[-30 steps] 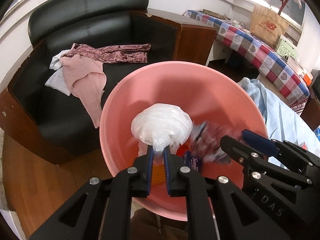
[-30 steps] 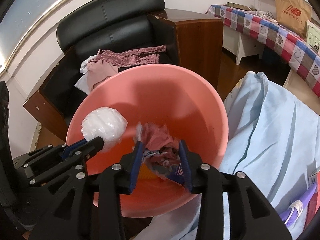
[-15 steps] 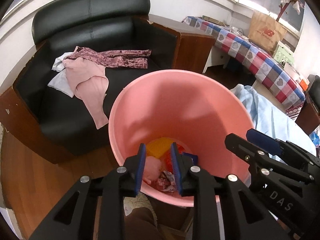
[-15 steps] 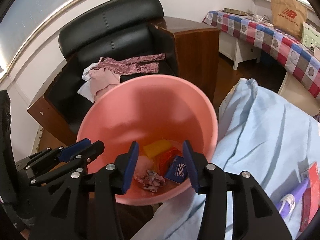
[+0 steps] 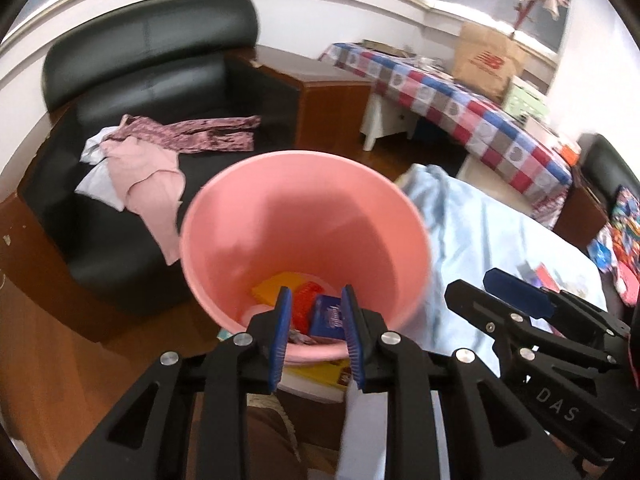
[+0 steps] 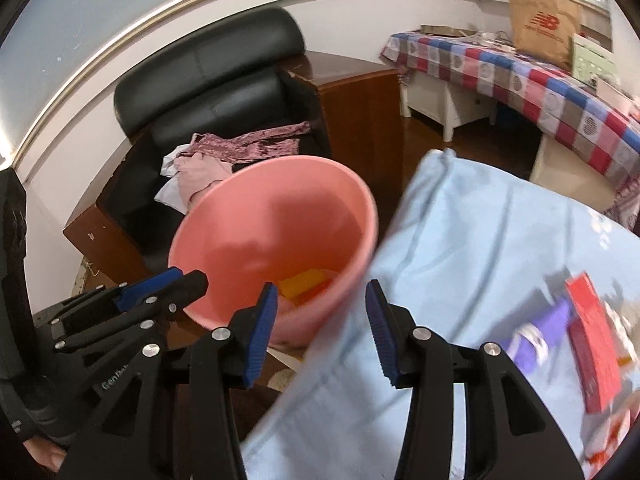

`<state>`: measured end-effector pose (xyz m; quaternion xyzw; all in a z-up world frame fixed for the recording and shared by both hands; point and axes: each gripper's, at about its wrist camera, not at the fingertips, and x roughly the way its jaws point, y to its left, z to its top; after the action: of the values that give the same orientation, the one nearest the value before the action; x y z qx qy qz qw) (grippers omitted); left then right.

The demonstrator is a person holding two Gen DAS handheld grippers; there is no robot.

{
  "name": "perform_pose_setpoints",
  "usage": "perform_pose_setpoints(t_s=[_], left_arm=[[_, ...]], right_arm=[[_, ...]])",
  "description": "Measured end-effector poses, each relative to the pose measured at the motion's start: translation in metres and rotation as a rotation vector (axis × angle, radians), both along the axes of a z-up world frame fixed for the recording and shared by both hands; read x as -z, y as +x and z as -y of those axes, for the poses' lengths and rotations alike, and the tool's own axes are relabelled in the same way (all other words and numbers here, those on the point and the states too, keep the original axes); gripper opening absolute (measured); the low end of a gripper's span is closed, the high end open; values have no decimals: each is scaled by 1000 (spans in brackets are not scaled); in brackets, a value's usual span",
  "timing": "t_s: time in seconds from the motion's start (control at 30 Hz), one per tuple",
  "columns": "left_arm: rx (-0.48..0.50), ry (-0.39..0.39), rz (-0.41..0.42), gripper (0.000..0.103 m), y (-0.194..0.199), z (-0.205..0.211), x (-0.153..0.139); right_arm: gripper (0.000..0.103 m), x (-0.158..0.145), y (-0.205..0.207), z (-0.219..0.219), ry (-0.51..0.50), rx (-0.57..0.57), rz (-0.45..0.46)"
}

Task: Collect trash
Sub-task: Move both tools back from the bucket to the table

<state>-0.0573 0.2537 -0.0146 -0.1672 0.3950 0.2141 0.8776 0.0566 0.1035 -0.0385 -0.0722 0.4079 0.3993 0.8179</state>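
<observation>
Both grippers hang empty above the pink bin (image 5: pixel 304 216), whose bottom holds a yellow piece (image 5: pixel 276 288) and a blue tissue pack (image 5: pixel 327 316). The left gripper (image 5: pixel 315 334) has its fingers parted with nothing between them, and the right gripper (image 6: pixel 320 334) stands wider, also bare. The trash yet to be gathered lies on the pale blue bed sheet (image 6: pixel 460 248), to the right of the bin: a red box (image 6: pixel 592 340) and a purple wrapper (image 6: pixel 540 336). Both sit on the right gripper's side, just right of its fingers, with the box's long axis running roughly away from the camera, so that hand is likely the nearer one for the coming pick
</observation>
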Motion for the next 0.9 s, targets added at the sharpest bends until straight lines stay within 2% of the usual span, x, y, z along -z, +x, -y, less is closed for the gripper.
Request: perform_pose_setpoints(t_s=[0.5,0.7,0.9], left_arm=[[235,20,-26,26,28,102,-1],[327,39,-36,32,44,138,0],[413,35,-53,34,58,169,5]], right_arm=[[46,-8,-7,129,-40,247,44],[46,-12,-8,182,-24,345,69],[46,-5,-9,237,-30,456,73]])
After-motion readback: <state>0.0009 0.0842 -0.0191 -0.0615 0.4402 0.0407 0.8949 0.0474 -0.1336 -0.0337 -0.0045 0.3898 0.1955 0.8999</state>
